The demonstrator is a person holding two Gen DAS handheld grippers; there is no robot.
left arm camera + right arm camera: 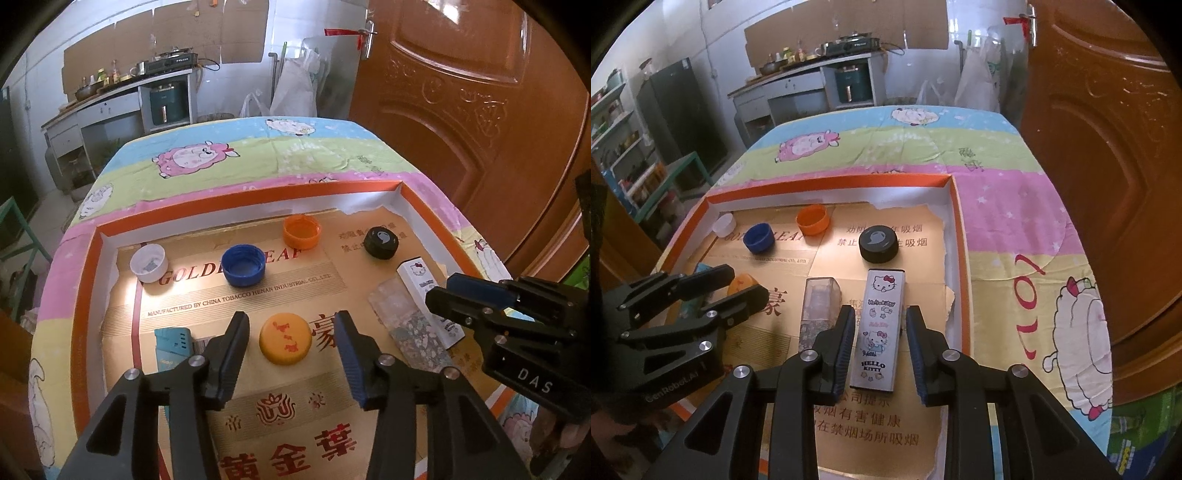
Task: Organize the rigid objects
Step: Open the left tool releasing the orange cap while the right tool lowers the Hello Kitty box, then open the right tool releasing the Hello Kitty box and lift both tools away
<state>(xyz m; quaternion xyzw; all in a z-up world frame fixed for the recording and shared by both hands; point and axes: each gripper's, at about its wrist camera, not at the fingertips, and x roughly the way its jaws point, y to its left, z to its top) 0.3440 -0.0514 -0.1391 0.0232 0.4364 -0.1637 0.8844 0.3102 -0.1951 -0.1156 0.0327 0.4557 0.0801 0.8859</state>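
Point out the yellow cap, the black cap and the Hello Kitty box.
yellow cap (285,338), left wrist view, middle of its top face
black cap (879,243), right wrist view, top face
Hello Kitty box (881,325), right wrist view, printed top face

wooden door (461,110) right | white tiled wall (314,22) | kitchen counter (110,99) behind

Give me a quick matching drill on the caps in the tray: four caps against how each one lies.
Caps:
1. blue cap
2. yellow cap
3. black cap
4. white cap

Places:
A. between the left gripper fingers, closed side up
B. far left corner
C. beside the orange cap, open side up
D. beyond the Hello Kitty box

Pairs: 1-C, 2-A, 3-D, 4-B
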